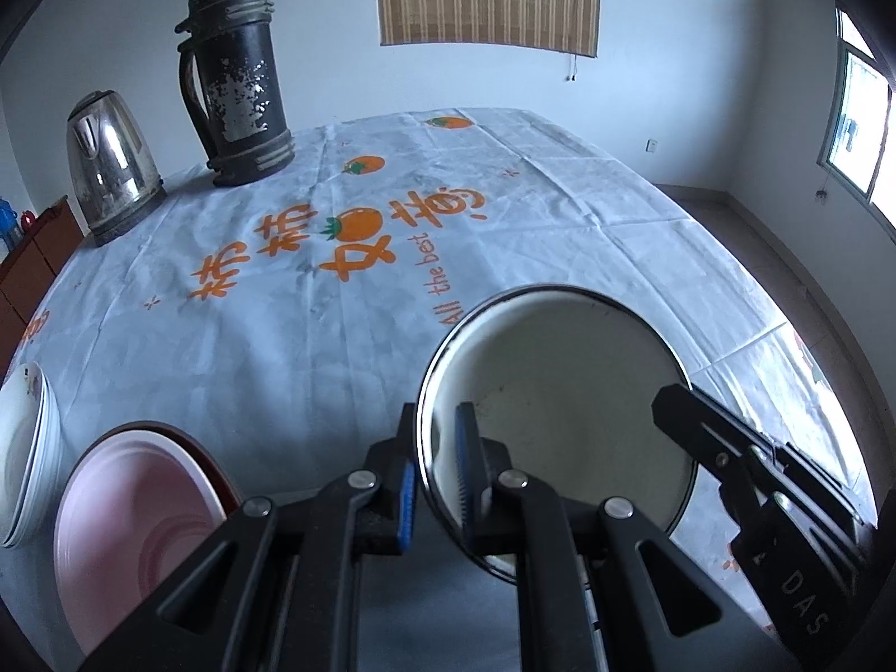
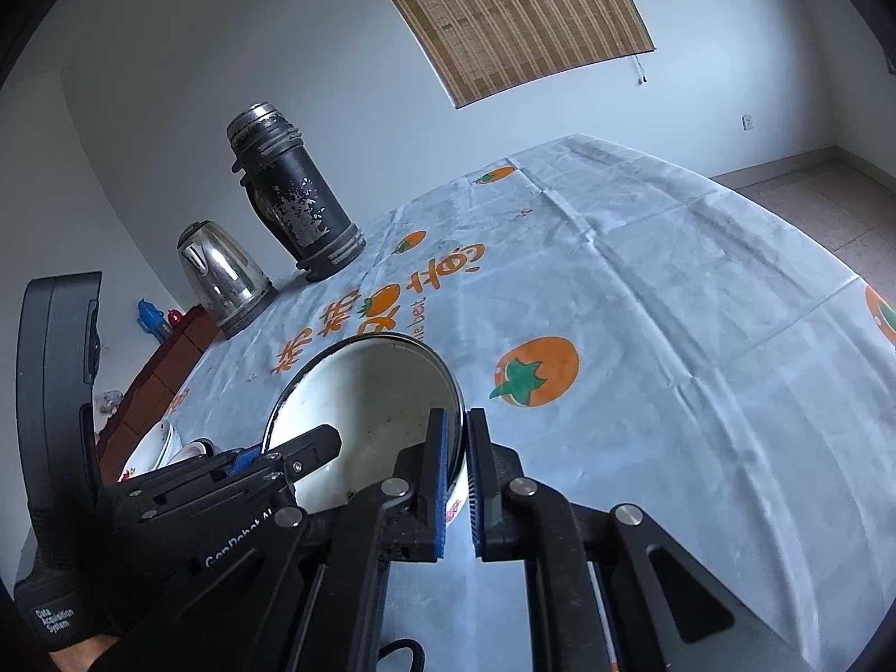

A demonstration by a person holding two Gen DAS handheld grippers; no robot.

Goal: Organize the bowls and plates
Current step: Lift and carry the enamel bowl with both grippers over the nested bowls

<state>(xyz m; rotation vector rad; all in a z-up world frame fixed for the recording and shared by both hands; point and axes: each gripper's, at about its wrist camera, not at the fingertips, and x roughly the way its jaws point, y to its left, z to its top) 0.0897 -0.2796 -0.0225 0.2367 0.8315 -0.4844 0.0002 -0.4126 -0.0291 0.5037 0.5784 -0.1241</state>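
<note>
A white enamel bowl [image 1: 560,392] with a dark rim sits between both grippers, low over the tablecloth. My left gripper [image 1: 437,414] is shut on its left rim, one blue pad inside the wall and one outside. My right gripper [image 2: 456,417] is shut on the opposite rim of the bowl [image 2: 369,392] in the same way. Each wrist view also shows the other tool: the right gripper [image 1: 672,397] and the left gripper [image 2: 325,439]. A pink plate [image 1: 129,532] lies on a dark red one at lower left, beside a stack of white dishes [image 1: 22,448].
A worn black thermos [image 1: 235,78] and a steel kettle [image 1: 112,168] stand at the table's far left. The white tablecloth [image 1: 280,336] carries orange print. The table edge [image 1: 728,235] drops to the floor on the right. A wooden cabinet [image 1: 33,257] stands beyond the left edge.
</note>
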